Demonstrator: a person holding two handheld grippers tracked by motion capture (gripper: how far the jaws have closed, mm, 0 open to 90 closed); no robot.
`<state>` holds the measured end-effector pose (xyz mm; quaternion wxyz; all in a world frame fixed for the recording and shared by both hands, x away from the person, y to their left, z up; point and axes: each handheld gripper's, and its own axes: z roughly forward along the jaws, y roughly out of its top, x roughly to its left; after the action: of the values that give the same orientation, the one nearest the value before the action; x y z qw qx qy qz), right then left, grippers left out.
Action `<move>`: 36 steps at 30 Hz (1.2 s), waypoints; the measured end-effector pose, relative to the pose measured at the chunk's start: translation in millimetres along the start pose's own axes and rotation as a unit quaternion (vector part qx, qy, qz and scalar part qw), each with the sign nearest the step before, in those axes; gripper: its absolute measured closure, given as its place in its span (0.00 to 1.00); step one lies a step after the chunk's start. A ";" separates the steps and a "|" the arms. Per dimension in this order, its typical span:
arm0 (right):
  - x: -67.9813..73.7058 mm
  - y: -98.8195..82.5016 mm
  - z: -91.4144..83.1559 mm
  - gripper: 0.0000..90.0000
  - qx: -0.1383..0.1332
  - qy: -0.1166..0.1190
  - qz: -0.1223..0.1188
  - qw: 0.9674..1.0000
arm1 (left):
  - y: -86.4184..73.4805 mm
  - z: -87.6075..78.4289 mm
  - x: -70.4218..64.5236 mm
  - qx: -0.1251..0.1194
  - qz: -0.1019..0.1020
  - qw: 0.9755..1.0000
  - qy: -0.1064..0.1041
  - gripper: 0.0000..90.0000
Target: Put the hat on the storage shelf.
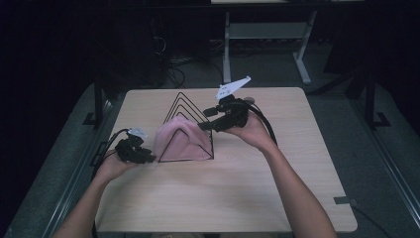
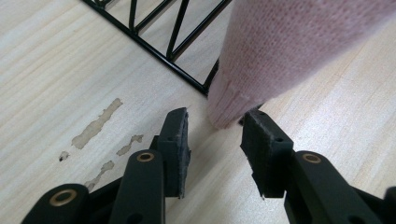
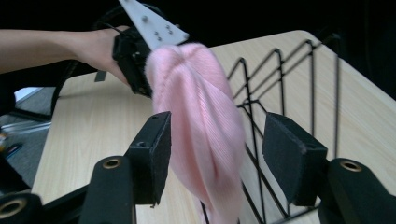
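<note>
A pink knitted cloth (image 1: 181,141) hangs over a black wire rack (image 1: 185,106) of nested triangles in the middle of the wooden table (image 1: 247,188). My left gripper (image 1: 148,158) lies low at the rack's left front corner. In the left gripper view its jaws (image 2: 215,123) stand open, with the cloth's lower tip (image 2: 229,112) between them and not pinched. My right gripper (image 1: 204,124) is at the rack's right side near the top. In the right gripper view it (image 3: 219,123) is open around the hanging cloth (image 3: 205,121), with a gap at the right pad.
The right gripper view shows the left gripper (image 3: 133,56) and its hand beyond the cloth. Pale scuffs (image 2: 95,126) mark the tabletop by the rack's base wire (image 2: 154,51). A white desk frame (image 1: 267,34) and cables stand on the floor behind the table.
</note>
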<state>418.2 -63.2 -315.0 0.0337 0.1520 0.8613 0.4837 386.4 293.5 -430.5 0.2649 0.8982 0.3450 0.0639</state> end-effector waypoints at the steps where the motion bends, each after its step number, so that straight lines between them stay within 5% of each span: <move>1: -0.9 -2.8 -3.4 0.44 -0.002 -0.005 0.005 1.000 | -0.1 -0.7 -0.5 -0.002 -0.002 1.000 -0.001 0.66; 10: -7.1 -24.9 -21.9 0.37 0.005 -0.030 0.038 0.999 | 0.0 -8.8 -5.1 -0.018 -0.009 1.000 -0.004 0.60; 36: -14.4 -68.8 -63.5 0.33 -0.001 -0.070 0.078 0.994 | -5.6 -17.9 -10.2 -0.025 -0.021 0.999 0.005 0.49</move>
<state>403.1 -153.1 -340.7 0.0565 0.2523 0.8419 0.4737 370.1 298.0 -417.5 0.2872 0.8832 0.3639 0.0716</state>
